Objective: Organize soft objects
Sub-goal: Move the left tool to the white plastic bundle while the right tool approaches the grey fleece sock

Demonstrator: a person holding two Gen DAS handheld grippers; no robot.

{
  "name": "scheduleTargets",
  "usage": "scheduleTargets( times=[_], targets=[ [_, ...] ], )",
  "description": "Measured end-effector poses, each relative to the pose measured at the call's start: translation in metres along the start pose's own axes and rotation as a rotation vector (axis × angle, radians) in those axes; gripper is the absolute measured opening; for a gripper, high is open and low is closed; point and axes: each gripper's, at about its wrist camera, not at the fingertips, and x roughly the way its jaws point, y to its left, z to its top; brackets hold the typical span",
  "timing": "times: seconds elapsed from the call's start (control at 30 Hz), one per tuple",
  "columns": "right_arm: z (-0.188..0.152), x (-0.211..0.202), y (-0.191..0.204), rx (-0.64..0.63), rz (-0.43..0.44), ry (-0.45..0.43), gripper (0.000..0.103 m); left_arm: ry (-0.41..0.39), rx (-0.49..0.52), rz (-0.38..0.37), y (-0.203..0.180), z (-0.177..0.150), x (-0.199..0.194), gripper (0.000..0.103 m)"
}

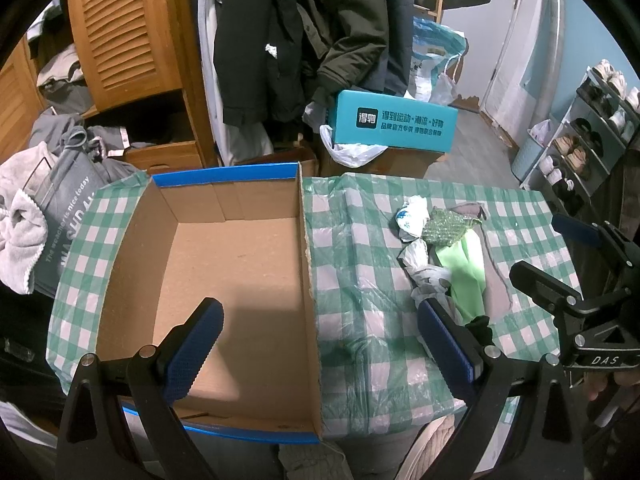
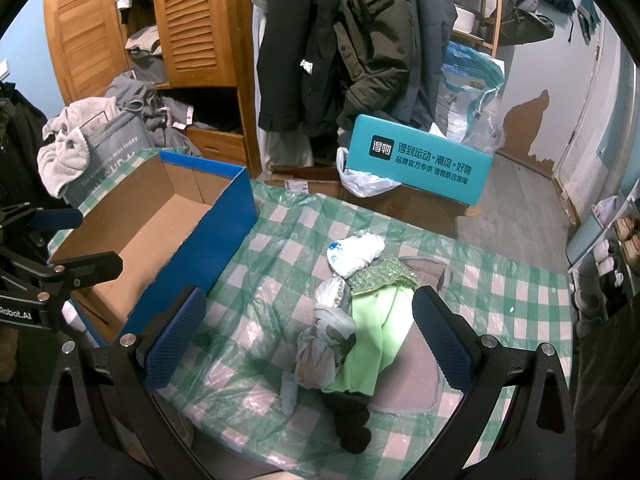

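Note:
A blue-sided cardboard box stands open and empty on the left of the green-checked table; it also shows in the right wrist view. A heap of soft things lies to its right: white plastic bags, a green sequined cloth, a light green cloth, a grey-pink cloth and a black sock. The heap also shows in the left wrist view. My left gripper is open over the box's right wall. My right gripper is open above the heap.
A teal shoebox sits on cartons behind the table. Coats hang behind it. A grey laundry bag with towels stands left of the table. A wooden wardrobe is at back left, a shoe rack at right.

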Motion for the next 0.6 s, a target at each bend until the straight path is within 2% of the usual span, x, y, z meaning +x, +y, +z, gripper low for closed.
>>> scheduleTargets(
  times=[0.33, 0.6],
  targets=[
    [-0.003, 0.002, -0.012, 0.018, -0.016, 0.013, 0.101, 0.039, 0.008, -0.016, -0.012, -0.008, 0.013, 0.099],
    [-0.006, 0.009, -0.041, 0.069, -0.051, 0.039, 0.101, 0.101, -0.002, -0.034, -0.019, 0.001, 0.034, 0.099]
  ],
)
